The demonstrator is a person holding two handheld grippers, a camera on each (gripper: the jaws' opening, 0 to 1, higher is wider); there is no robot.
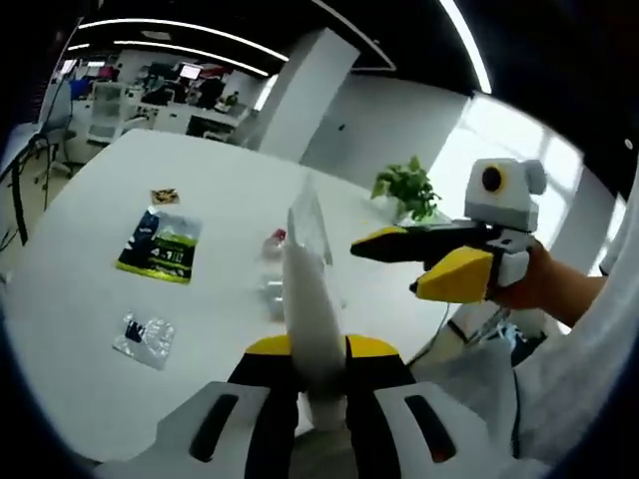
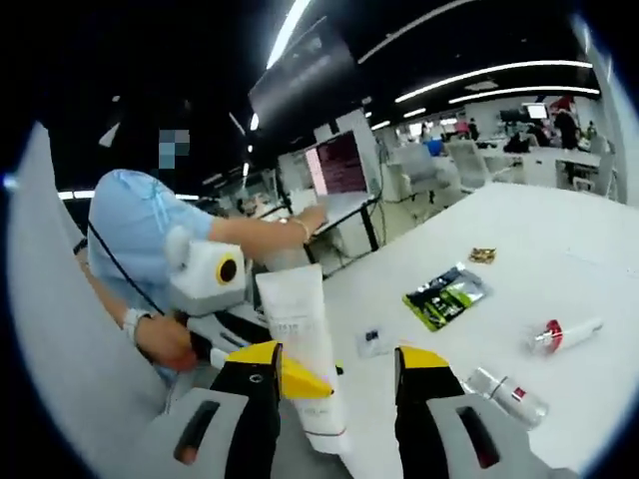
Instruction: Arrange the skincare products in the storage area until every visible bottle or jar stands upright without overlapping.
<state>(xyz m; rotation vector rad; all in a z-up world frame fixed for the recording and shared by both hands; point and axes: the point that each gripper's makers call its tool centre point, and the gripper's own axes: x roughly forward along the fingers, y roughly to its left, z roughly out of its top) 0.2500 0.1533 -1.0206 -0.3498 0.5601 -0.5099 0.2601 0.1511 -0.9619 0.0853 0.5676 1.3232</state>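
- Left gripper (image 1: 319,384): jaws pinched on the lower end of a white tube (image 1: 312,299), held clear of the white table (image 1: 90,289); seen from the right gripper view, the tube (image 2: 305,349) points upward.
- Right gripper (image 2: 334,384): jaws spread, nothing between them, tips just beside the tube; in the left gripper view it (image 1: 429,261) hovers to the right of the tube.
- On the table, well apart: a green-and-black packet (image 2: 446,295), a small clear sachet (image 1: 143,337), a red-and-white tube (image 2: 564,334) lying flat, a small bottle (image 2: 507,394) on its side.
- Beyond the table edge: a potted plant (image 1: 407,190).
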